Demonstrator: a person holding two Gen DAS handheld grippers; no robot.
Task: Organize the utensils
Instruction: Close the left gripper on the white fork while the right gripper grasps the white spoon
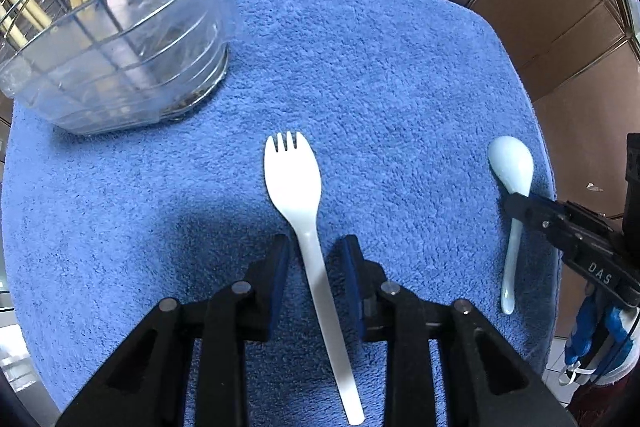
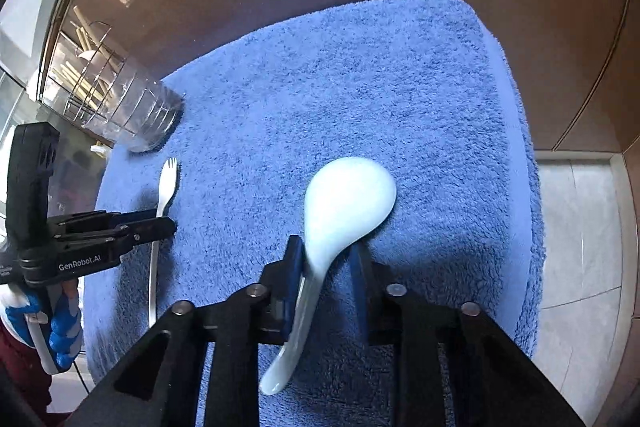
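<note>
A white plastic spork point(image 1: 308, 227) lies flat on the blue towel point(image 1: 380, 87), tines pointing away. My left gripper point(image 1: 314, 259) is open, its fingers on either side of the spork's handle, gaps on both sides. A pale blue ceramic spoon point(image 2: 340, 223) lies on the towel to the right. My right gripper point(image 2: 326, 259) is open around the spoon's neck, the left finger touching it and the right finger apart. The spoon also shows in the left wrist view point(image 1: 514, 187), and the spork in the right wrist view point(image 2: 164, 195).
A wire utensil holder with a clear liner point(image 1: 120, 39) stands at the towel's back left, holding chopsticks and a pale utensil. It also shows in the right wrist view point(image 2: 132, 111). Brown panels rise behind the towel. A tiled floor point(image 2: 580, 247) lies past its right edge.
</note>
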